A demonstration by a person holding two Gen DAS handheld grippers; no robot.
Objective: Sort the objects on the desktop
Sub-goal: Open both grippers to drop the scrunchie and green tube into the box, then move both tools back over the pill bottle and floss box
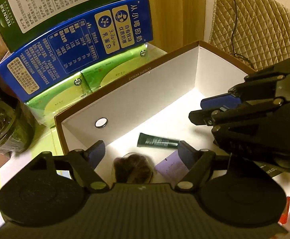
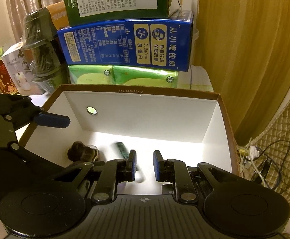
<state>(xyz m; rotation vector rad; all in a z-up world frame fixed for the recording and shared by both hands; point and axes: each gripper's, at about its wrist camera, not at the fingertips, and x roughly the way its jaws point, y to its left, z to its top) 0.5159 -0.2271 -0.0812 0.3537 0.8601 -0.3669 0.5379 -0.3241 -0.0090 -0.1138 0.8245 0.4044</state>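
Note:
A brown cardboard box with white inner walls stands open below both grippers; it also shows in the right wrist view. On its floor lie a dark green tube, blurred in the right wrist view, a dark brown fuzzy object and a purple card. My left gripper is open and empty over the box. My right gripper is open and empty above the box floor, just right of the tube; it also shows in the left wrist view.
Behind the box stand stacked cartons: a blue milk carton, a green carton on top, green tissue packs beneath. A dark wrapped jar stands at left. A quilted chair and cables are at right.

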